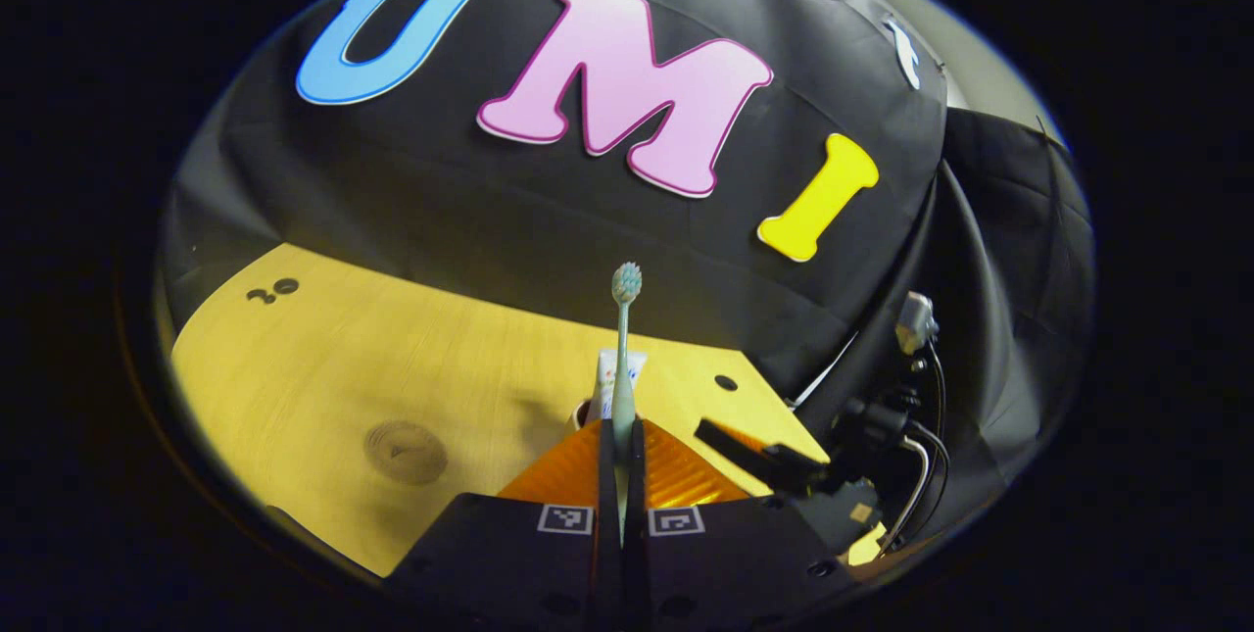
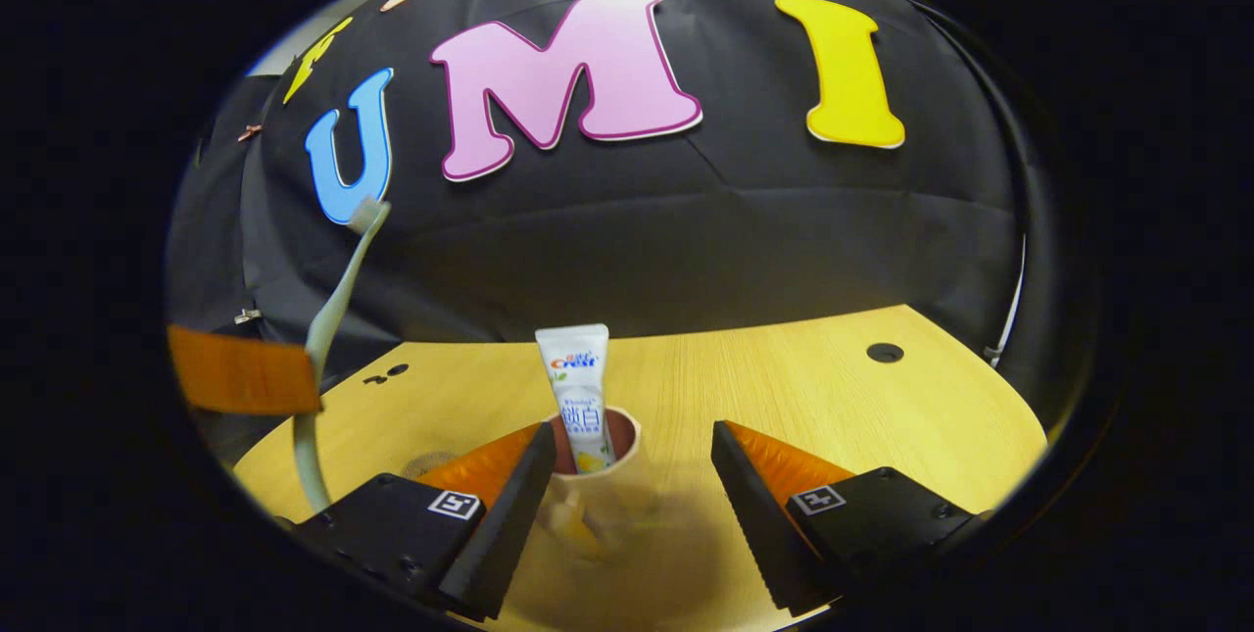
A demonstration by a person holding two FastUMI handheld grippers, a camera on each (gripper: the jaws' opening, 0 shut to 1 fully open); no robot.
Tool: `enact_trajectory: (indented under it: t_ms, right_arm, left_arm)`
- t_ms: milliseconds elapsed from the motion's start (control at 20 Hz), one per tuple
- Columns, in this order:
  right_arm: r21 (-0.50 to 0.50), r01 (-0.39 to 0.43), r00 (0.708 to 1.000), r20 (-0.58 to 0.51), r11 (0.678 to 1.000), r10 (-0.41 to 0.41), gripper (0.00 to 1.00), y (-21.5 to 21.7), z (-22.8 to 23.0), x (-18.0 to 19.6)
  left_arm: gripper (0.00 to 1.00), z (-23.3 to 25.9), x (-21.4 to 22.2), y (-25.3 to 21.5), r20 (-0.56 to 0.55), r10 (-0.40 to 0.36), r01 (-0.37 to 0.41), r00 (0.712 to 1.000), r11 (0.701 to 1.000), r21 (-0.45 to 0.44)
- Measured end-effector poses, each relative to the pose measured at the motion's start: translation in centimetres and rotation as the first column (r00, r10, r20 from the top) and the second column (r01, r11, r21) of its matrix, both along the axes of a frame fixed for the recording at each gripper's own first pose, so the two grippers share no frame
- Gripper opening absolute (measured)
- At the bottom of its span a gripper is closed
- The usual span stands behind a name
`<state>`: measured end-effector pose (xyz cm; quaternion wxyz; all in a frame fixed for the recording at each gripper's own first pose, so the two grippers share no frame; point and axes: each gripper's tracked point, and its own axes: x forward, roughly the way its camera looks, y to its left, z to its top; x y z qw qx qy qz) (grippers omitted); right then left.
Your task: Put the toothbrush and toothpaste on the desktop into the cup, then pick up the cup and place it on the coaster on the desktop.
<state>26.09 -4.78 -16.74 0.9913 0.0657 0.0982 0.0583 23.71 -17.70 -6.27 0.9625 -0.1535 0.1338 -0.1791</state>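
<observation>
My left gripper (image 1: 621, 438) is shut on the handle of a pale green toothbrush (image 1: 624, 338), which stands upright with its bristles on top. Just beyond the fingers are the rim of the pinkish cup (image 1: 582, 412) and the white toothpaste tube (image 1: 609, 369) standing in it. In the right gripper view, my right gripper (image 2: 634, 433) is open, one finger on each side of the cup (image 2: 598, 490), not touching it. The toothpaste (image 2: 580, 392) leans upright inside the cup. The toothbrush (image 2: 328, 328) hangs at the left, above and left of the cup. A round brown coaster (image 1: 405, 451) lies on the table left of the cup.
The yellow wooden table (image 1: 323, 358) reaches back to the black cloth wall. A small hole (image 2: 885, 352) is in its far right part. The right gripper (image 1: 759, 458), with cables behind it, is close on the right of my left gripper.
</observation>
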Motion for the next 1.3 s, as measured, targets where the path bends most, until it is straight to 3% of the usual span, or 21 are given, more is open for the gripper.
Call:
enact_trajectory:
  t_ms: [300, 700, 900, 1300]
  right_arm:
    - [0.02, 0.018, 0.994, -0.104, 1.0, -0.016, 0.98, -2.9, -1.9, -1.7]
    - [0.037, 0.037, 0.985, -0.173, 0.999, -0.03, 0.98, -5.8, -3.2, -3.4]
    - [0.014, 0.039, 0.979, -0.2, 0.999, -0.035, 0.98, -6.2, -4.6, -3.8]
    - [-0.018, 0.017, 0.977, -0.213, 1.0, -0.021, 0.98, -5.5, -5.8, -3.5]
  left_arm:
    - [0.06, 0.9, 5.5, -3.1, 0.118, -0.019, 0.019, 0.993, 1.0, 0.002]
    - [0.06, -1.3, 11.3, -4.5, 0.255, 0.014, -0.041, 0.967, 0.994, 0.099]
    - [0.06, -2.7, 11.6, -5.0, 0.322, 0.013, -0.056, 0.946, 0.991, 0.125]
    - [0.12, -6.1, 10.8, -4.9, 0.334, 0.038, -0.073, 0.942, 0.993, 0.095]
